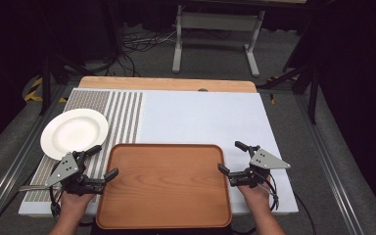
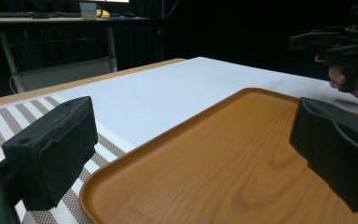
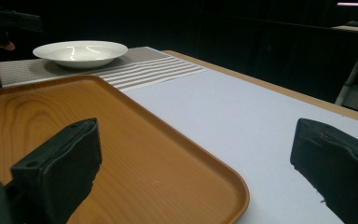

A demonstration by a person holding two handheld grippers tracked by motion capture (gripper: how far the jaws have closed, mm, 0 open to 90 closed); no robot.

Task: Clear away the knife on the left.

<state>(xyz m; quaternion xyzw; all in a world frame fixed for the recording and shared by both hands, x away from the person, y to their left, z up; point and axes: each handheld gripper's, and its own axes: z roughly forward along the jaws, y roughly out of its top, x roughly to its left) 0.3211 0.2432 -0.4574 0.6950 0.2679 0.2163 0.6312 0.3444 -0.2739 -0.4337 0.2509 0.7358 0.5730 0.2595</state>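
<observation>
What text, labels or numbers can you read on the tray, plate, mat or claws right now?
None: no readable text.
Tray: plain wood grain, no marking.
Plate: plain white, no print.
Striped mat: pattern only.
Left claw and right claw: no label legible at this size.

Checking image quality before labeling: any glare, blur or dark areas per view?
High view: the white mat is evenly lit, the surroundings nearly black. Left gripper view: the near fingers are soft, the tray shows a mild sheen, the background is dark. Right gripper view: bright streak reflections on the plate, with the near fingers slightly blurred.
</observation>
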